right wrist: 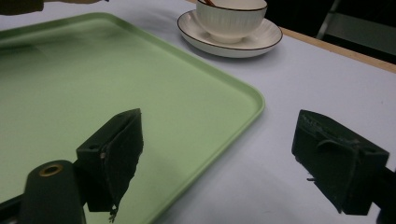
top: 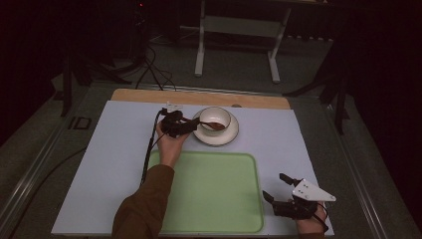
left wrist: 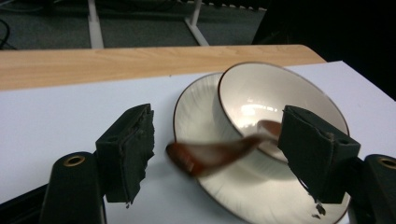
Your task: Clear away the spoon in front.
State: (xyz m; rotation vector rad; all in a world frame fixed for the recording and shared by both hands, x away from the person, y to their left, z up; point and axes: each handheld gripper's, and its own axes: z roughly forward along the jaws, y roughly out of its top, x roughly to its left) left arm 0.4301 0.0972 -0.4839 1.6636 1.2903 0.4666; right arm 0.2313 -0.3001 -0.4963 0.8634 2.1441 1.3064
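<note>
**Inspector:** Start from the cup. Where does everything lie relative to it?

**Assistant:** The cup stands on its saucer at the far middle of the white table. A brown spoon leans in it, bowl end inside, handle sticking out over the rim towards the left tool. The green tray lies on the near side of the cup, bare. The right tool sits well away from the cup, past the tray's near right corner.

**Inspector:** State of the left tool?

**Assistant:** Spread wide. In the left gripper view the spoon handle lies in the gap between its jaws, and neither pad presses on it. The spoon is blurred there, so I cannot tell whether it grazes the right-hand pad.

**Inspector:** And the right tool?

**Assistant:** Also spread, holding nothing. In the right gripper view its jaws straddle the tray's edge, and I cannot tell whether they rest on the table.

**Inspector:** How will the spoon handle?

**Assistant:** In my judgement: light, stiff and narrow, likely smooth (wood or plastic, I cannot say which). It could twist or slide in a loose pinch. The best hold is across the handle just outside the cup's rim, clear of the china.

**Inspector:** The cup and saucer?

**Assistant:** Glazed ceramic by the look, so hard, slick and breakable. The cup sits loose on the saucer, and a knock from a pad could shift it.
</note>
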